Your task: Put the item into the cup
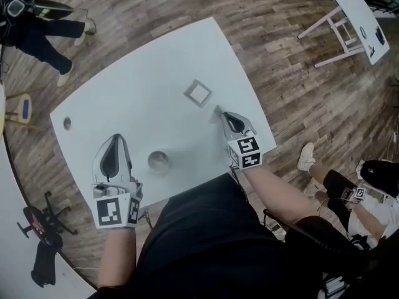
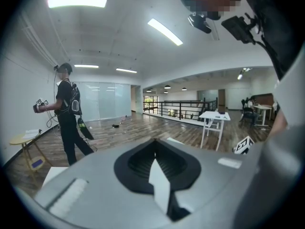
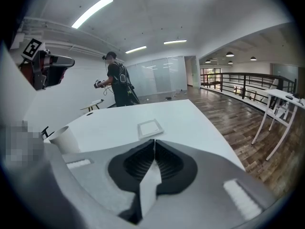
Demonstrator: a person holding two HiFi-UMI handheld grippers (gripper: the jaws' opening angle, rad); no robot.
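**Entry: hazards on hand, item not yet lifted**

- **Right gripper** (image 1: 218, 111): we record its jaws clenched tip to tip, with nothing between them. It points down over the white table (image 1: 143, 67).
- **Square item** (image 1: 198, 93): a flat, pale frame lying on the table just ahead of the right jaws and apart from them, not grasped.
- **Cup** (image 1: 158, 161): upright and pale, near the table's front edge, between the two grippers and touched by neither.
- **Left gripper** (image 1: 116, 138): jaws likewise pressed together and empty. It sits just beside the cup and points out past the table.

**Risks, as we judge them**

1. With the jaws closed, any advance would shove the item across the table instead of taking it. They must part first.
2. The item lies flush and thin. The jaw tips may skid over its rim, or pinch one corner so that it swings or drops.
3. It looks about as wide as the cup's mouth. Lowered flat, it could lodge across the rim, so we would bring it in edge-on.
4. The cup stands unsteadied and looks light. A knock from the item or either gripper could topple it or push it off the near edge.
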